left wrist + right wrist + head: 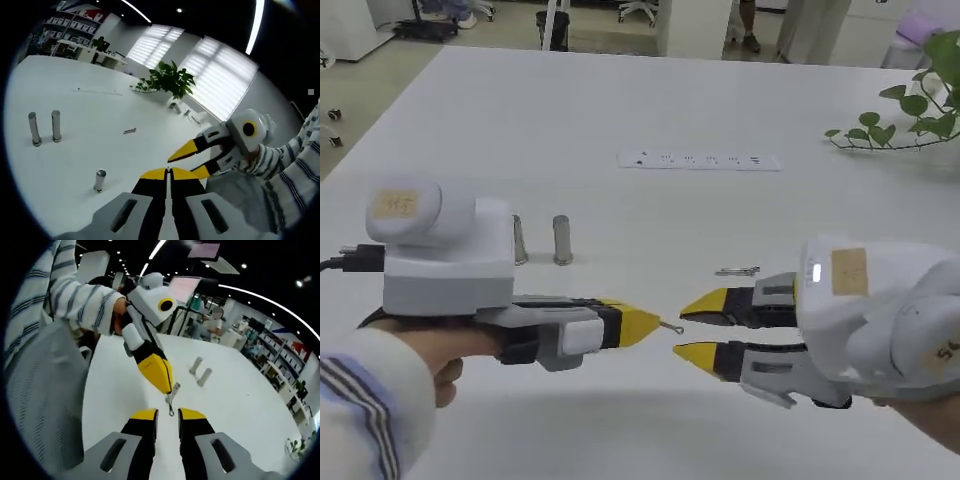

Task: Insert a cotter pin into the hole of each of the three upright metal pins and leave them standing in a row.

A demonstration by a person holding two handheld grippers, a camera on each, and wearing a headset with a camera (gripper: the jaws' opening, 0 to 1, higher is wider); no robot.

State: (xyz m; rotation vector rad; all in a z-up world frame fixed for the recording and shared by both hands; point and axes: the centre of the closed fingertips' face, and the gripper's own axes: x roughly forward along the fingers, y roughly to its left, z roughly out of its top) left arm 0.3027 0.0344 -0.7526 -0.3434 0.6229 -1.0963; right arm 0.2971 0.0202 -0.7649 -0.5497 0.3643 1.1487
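Note:
Two upright metal pins [562, 240] stand side by side on the white table [620, 110]; the left gripper view shows that pair [56, 126] and a third pin [100, 180] standing nearer. My left gripper [652, 323] is shut on a cotter pin [670, 326] that pokes out past its yellow tips. My right gripper [682, 331] faces it, open, with its tips either side of the cotter pin's end. In the right gripper view the cotter pin [171, 397] hangs from the left gripper [161, 375] just above my open right gripper [168, 414]. Loose cotter pins [738, 271] lie on the table.
A white power strip [700, 160] lies across the table's middle, further back. A potted plant [910, 115] reaches in at the far right edge. A striped sleeve [360, 400] shows at the lower left. Chairs and floor lie beyond the table's far edge.

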